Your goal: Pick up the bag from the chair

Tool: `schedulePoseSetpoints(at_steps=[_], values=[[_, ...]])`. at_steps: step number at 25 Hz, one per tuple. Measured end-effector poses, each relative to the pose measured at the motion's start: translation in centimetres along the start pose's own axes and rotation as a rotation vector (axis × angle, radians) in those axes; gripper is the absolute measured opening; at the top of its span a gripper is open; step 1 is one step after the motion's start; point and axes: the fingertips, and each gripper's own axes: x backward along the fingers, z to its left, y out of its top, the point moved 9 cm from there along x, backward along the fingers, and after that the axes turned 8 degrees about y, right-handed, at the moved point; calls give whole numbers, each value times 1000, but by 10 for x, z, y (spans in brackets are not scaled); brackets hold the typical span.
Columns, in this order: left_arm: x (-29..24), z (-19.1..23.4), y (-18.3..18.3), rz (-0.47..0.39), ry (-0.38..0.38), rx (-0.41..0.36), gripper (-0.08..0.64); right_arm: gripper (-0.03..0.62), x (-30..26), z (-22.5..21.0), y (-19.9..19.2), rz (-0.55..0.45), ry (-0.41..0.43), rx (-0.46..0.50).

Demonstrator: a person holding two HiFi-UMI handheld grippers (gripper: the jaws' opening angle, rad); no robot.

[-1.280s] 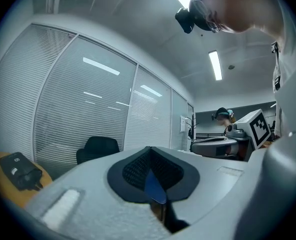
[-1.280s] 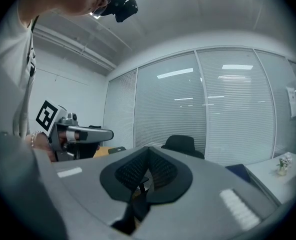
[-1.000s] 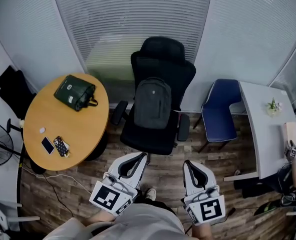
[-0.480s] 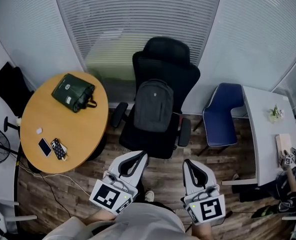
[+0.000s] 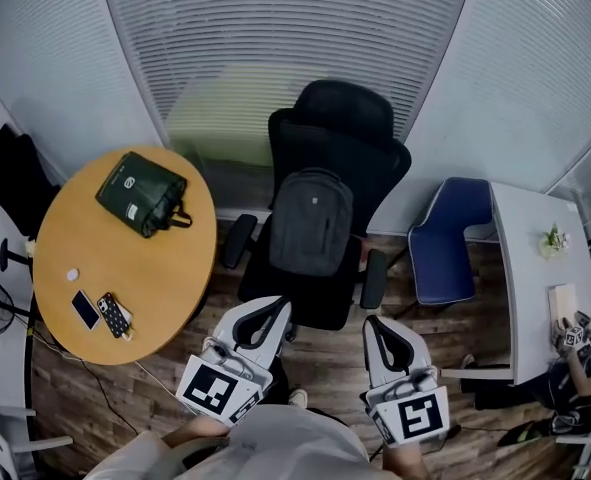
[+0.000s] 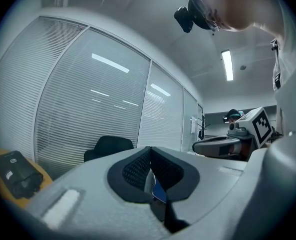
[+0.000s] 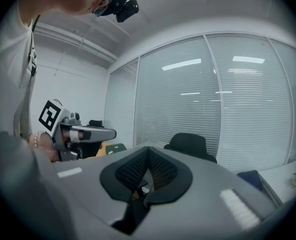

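A grey backpack (image 5: 311, 221) leans upright against the back of a black office chair (image 5: 340, 133) in the middle of the head view. My left gripper (image 5: 272, 308) and right gripper (image 5: 377, 329) are held side by side just in front of the chair's seat, both pointing toward it. Each is shut with nothing between its jaws. In the left gripper view (image 6: 151, 156) only the chair's headrest (image 6: 110, 145) shows above the jaws. The right gripper view (image 7: 148, 159) likewise shows the chair's headrest (image 7: 188, 143) beyond the shut jaws.
A round wooden table (image 5: 155, 268) stands left of the chair with a dark green bag (image 5: 140, 192), two phones (image 5: 100, 311) and a small white item on it. A blue chair (image 5: 453, 240) and a white desk (image 5: 535, 288) are at the right. Window blinds (image 5: 275, 58) lie behind.
Both grippers have moved forward toward the black chair together, and the chair with the backpack now sits closer and lower in the head view. Their jaws stayed shut.
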Motion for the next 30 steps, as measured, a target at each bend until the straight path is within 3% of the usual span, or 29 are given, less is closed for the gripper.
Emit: schedulePoseSetpoints(at_steps=[17,30], values=[[-84,131,13,4,-9,10,5,3,-145,-36,18,34,-12,5],[-119,181,17,27,-39,7,5,3,-201,-49,26,19,-42,-6]])
